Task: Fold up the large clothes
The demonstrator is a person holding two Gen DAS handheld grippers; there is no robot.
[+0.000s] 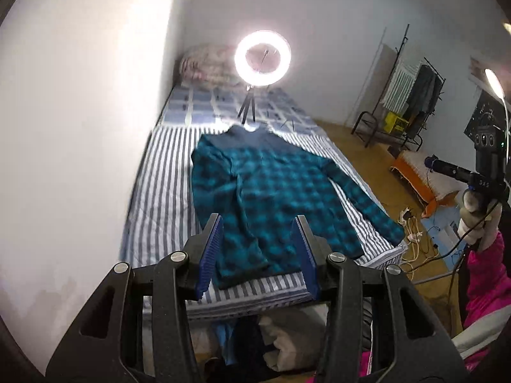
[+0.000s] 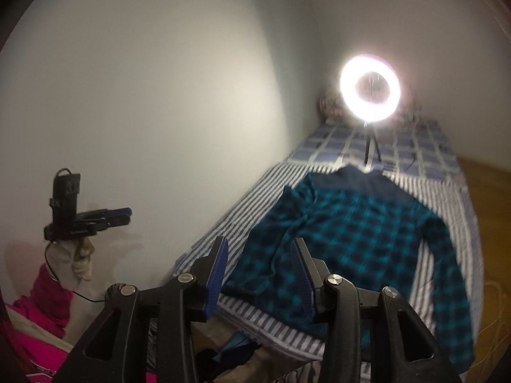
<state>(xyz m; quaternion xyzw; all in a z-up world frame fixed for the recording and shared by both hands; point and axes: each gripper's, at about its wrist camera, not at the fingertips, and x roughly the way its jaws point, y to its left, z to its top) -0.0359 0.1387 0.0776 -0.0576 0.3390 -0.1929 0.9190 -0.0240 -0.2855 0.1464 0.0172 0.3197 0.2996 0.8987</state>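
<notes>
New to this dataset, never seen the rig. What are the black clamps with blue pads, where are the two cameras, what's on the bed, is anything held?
No robot arm here: a person carries one hand-held gripper in each hand, and a fisheye camera on each looks forward along its two fingers. The left wrist view shows the left hand-held gripper up close, with the right one at its right edge; the right wrist view shows the right hand-held gripper up close, with the left one at its left edge.

On the striped bed lies a teal plaid shirt, spread flat, one sleeve folded across the body. A lit ring light stands on a small tripod beyond the collar.

Both grippers have their jaws apart with nothing between the pads, short of the bed. Nothing is held.
</notes>
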